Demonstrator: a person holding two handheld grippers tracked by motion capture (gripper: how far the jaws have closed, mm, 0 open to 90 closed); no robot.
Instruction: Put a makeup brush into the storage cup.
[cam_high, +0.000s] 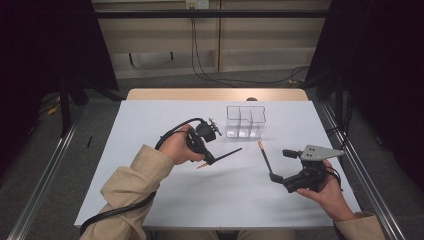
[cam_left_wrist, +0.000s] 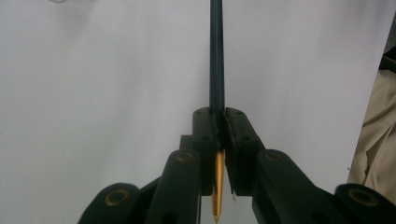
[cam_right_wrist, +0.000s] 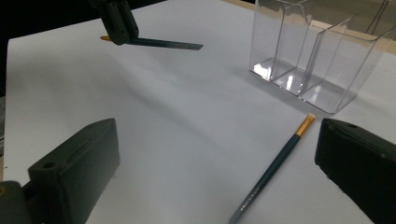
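Observation:
My left gripper (cam_high: 207, 159) (cam_left_wrist: 217, 126) is shut on a dark blue pencil (cam_high: 226, 153) (cam_left_wrist: 216, 56), held just above the white table. The pencil's gold end (cam_left_wrist: 217, 182) pokes out behind the pads and its long shaft points away toward the right. A second dark pencil with a gold tip (cam_high: 265, 157) (cam_right_wrist: 275, 163) lies flat on the table. My right gripper (cam_high: 282, 165) (cam_right_wrist: 219, 140) is open beside it, and the pencil lies near its right jaw without touching. The right gripper view also catches the left gripper (cam_right_wrist: 119, 23) and its pencil (cam_right_wrist: 168, 44).
A clear plastic organizer (cam_high: 245, 121) (cam_right_wrist: 303, 51) with three upright compartments stands at the back middle of the white table (cam_high: 150, 200), beyond both pencils. The table's right edge (cam_high: 345, 165) runs close to my right hand.

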